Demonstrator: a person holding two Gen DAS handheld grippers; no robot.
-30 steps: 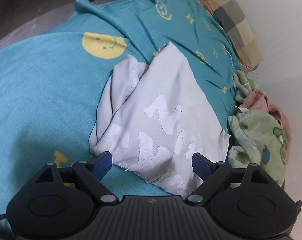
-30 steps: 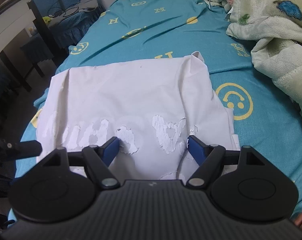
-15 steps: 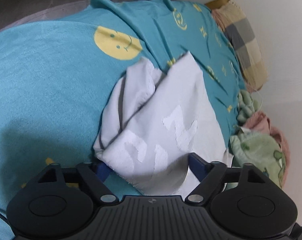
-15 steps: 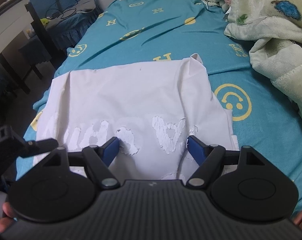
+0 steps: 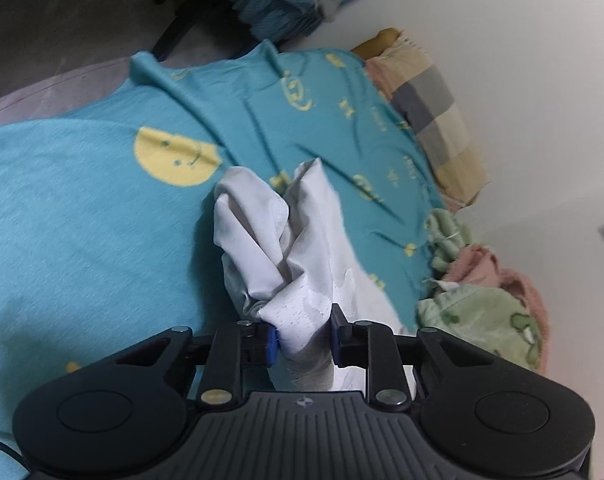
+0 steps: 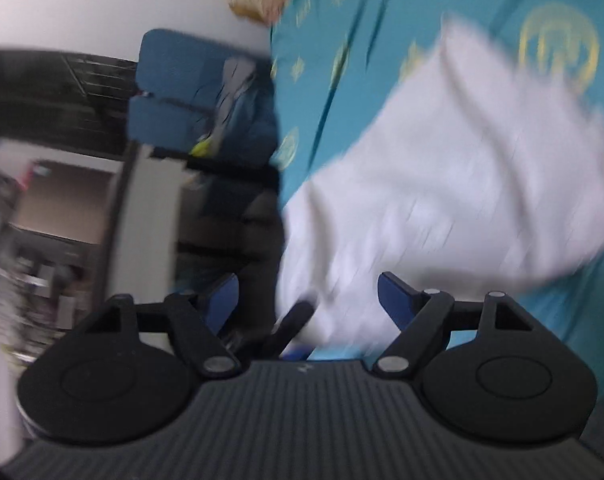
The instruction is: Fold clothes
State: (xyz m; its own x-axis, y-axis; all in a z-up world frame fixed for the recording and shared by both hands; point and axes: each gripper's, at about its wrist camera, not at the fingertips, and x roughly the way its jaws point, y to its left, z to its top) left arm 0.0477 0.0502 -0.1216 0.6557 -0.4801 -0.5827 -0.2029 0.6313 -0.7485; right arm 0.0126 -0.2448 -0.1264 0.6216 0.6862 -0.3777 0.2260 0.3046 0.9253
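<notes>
- The white garment [image 5: 302, 256] lies on the bed [image 5: 82, 240], over its teal smiley-print sheet, near the edge.
- The left hand-held gripper [image 5: 302, 340] is closing its jaws on a bunched corner of the cloth; the blue pads already press on the fabric.
- The right hand-held gripper [image 6: 308, 300] is spread, its jaws opening a little, with a blurred edge of the garment [image 6: 442, 184] between them, not pinched.
- Step in hand, as I judge it: taking hold of one side to start a fold.
- Next, the right side needs its own grip before both lift together.
</notes>
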